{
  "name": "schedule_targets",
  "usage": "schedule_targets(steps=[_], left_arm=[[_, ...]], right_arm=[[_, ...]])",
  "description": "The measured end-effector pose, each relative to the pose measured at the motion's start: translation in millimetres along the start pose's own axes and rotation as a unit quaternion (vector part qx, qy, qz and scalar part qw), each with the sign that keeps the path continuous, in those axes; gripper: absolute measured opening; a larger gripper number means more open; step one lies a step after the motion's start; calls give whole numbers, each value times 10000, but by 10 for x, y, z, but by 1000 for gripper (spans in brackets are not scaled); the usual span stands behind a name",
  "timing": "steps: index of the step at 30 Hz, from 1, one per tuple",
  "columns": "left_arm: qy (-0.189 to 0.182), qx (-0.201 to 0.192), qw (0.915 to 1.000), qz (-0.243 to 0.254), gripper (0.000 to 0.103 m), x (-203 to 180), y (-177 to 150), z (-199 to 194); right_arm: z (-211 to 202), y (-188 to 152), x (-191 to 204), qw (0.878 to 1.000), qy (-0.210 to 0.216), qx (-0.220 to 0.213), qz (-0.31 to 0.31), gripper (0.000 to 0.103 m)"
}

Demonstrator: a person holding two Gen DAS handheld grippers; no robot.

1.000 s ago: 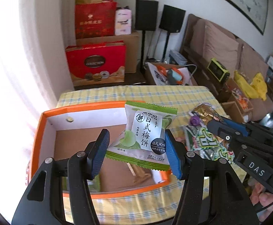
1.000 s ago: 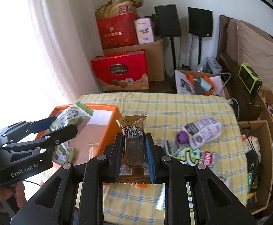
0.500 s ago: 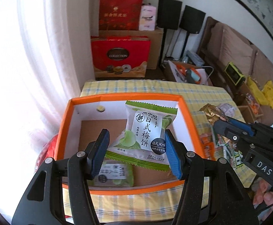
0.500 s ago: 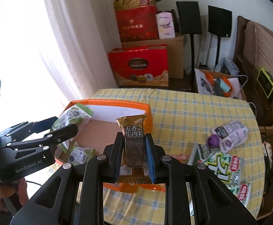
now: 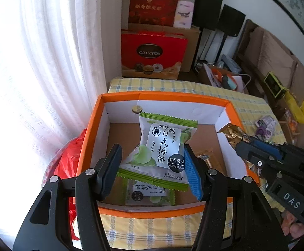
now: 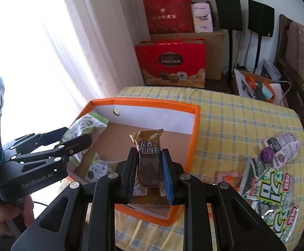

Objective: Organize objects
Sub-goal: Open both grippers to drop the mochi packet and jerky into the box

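Left gripper (image 5: 152, 169): fingers clamp green packet (image 5: 162, 146) above orange box (image 5: 164, 96).
Right gripper (image 6: 151, 173): fingers clamp brown packet (image 6: 148, 152) over box's right side.

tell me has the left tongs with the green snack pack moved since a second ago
Yes. The left tongs, shut on the green snack pack, have moved left over the orange box, judged against the box rim.

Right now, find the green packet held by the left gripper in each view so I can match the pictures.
Left wrist: the green packet is at centre, held between the left gripper fingers above the orange box.
Right wrist: green packet at left of centre, poking out of the left gripper, over the box's left side.
Shared landmark: the round hole in the box's white far wall.
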State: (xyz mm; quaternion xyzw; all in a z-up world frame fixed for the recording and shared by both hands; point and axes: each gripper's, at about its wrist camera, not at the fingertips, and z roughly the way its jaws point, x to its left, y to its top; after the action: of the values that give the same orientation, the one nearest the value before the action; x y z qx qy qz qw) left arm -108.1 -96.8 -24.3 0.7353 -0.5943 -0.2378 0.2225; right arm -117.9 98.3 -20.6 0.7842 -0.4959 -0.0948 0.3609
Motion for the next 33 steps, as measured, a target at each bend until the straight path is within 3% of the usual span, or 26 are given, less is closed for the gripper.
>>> schedule_targets(steps=[9, 16, 18, 20, 26, 28, 30, 33], left_arm=[[21, 102, 9998, -173, 56, 117, 5, 113], [-23, 77, 9998, -208, 57, 148, 22, 82], [-46, 63, 9997, -210, 59, 140, 27, 70], [-70, 38, 9997, -211, 68, 128, 34, 53], [-164, -69, 9995, -279, 83, 88, 55, -9], [-218, -74, 9993, -283, 85, 64, 60, -15], [-313, -48, 9991, -295, 88, 39, 67, -11], [-485, -64, 9981, -372, 94, 19, 71, -19]], right_arm=[[234, -83, 138, 9997, 99, 207, -76, 26], [160, -83, 85, 9998, -9, 168, -111, 30], [106, -68, 47, 9999, -64, 117, -92, 33], [61, -48, 11, 9999, -114, 77, -76, 36], [-61, -15, -96, 9995, -303, -30, -54, 58], [-90, -19, -137, 9994, -329, -45, -43, 76], [-127, -28, -182, 9994, -328, -89, -5, 86], [-173, -33, -258, 9992, -386, -116, 52, 86]])
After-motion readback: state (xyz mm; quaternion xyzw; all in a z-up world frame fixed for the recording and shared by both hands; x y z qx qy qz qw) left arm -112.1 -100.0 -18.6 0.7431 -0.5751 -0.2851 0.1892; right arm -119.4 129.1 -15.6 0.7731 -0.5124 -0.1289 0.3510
